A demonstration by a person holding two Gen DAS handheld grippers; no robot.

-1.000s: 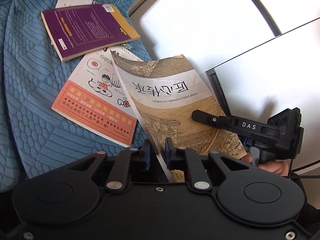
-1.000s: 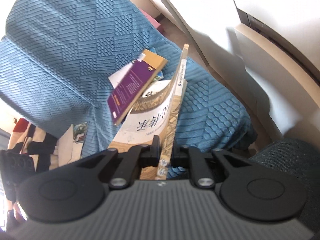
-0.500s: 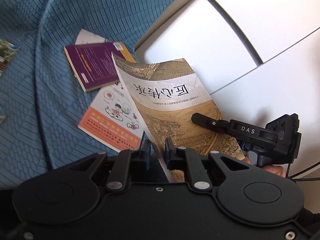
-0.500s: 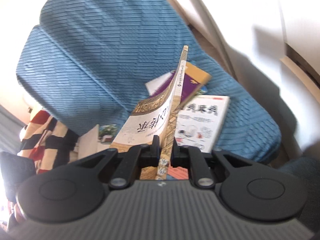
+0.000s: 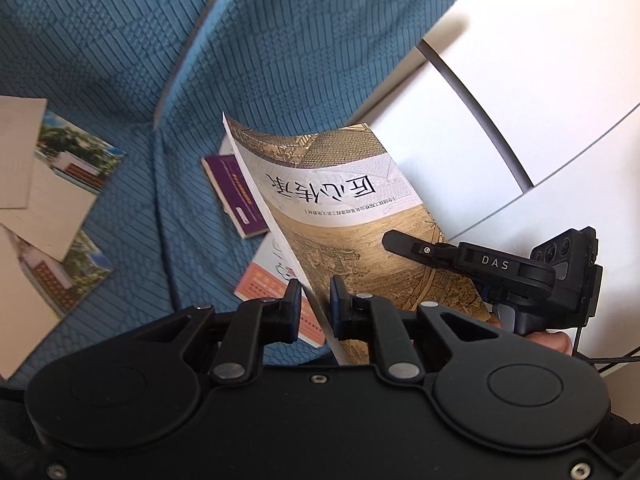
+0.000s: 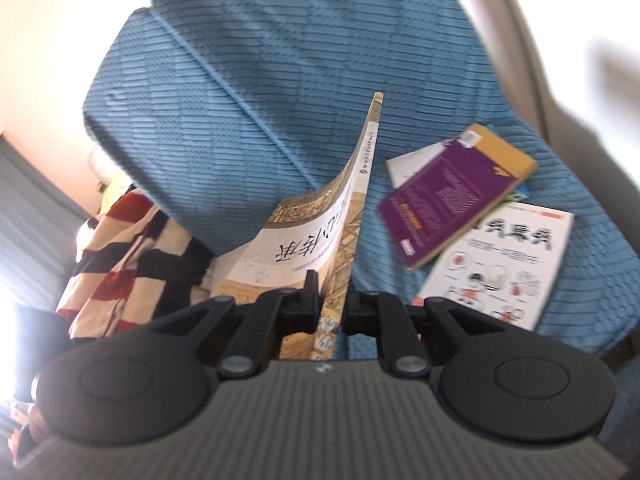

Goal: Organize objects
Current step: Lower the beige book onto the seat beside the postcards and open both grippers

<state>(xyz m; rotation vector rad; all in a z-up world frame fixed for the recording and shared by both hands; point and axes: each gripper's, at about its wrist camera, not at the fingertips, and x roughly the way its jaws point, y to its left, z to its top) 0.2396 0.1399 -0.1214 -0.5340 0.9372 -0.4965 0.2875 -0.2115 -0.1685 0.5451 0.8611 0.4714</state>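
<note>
A tan and white book with large black characters on its cover (image 5: 344, 216) (image 6: 304, 240) hangs in the air above the blue sofa, held by both grippers. My left gripper (image 5: 314, 304) is shut on its near edge. My right gripper (image 6: 333, 300) is shut on another edge, and its black body appears in the left wrist view (image 5: 500, 268) at the book's right side. Below on the seat lie a purple and yellow book (image 6: 452, 196) (image 5: 236, 196) and a white and orange book with cartoon drawings (image 6: 500, 264) (image 5: 272, 280).
The blue textured sofa cover (image 5: 120, 60) (image 6: 260, 80) fills the background. Several pamphlets with building photos (image 5: 60, 184) lie on the left cushion. A white cabinet (image 5: 540, 100) stands to the right. A red, black and cream striped cloth (image 6: 128, 264) lies at the left.
Both grippers have lifted the tan book higher and away from the seat. The purple book and the cartoon book look smaller and stayed on the sofa. The pamphlets came into the left wrist view.
</note>
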